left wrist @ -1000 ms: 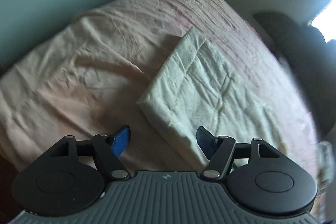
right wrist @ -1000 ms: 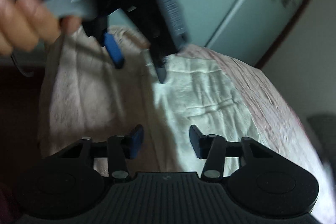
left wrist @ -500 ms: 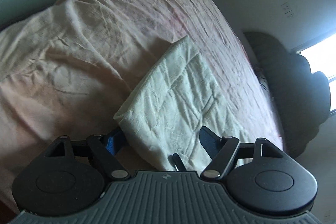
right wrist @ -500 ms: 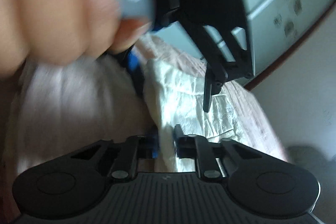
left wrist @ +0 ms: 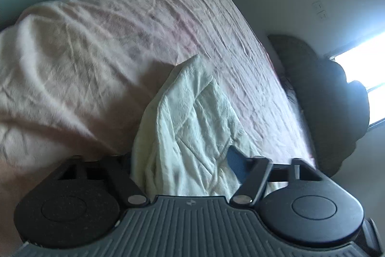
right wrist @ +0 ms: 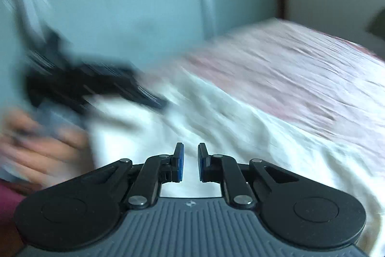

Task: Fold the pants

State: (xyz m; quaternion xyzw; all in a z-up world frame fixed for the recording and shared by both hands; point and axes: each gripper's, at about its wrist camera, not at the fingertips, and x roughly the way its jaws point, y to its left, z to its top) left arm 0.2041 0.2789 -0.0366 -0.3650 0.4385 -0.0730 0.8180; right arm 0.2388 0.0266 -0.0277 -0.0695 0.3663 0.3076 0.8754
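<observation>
Left gripper (left wrist: 182, 160) spread around cream pants (left wrist: 192, 127), right gripper (right wrist: 190, 161) near-closed, grip unclear; 12 o'clock fold may slip.

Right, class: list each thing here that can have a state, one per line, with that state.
Cream quilted fabric pants: bunched, partly raised off the bed.
Pink wrinkled bedsheet: spread, creased.
Left claw: open, fabric between its fingers.
Right claw: nearly closed, narrow gap visible.

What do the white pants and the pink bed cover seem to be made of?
The pants look like soft, fuzzy fleece or plush, matte, with stitched seam lines and thick folds. The bed cover looks like thin woven cotton, matte, with many fine creases. Neither is certain.
</observation>
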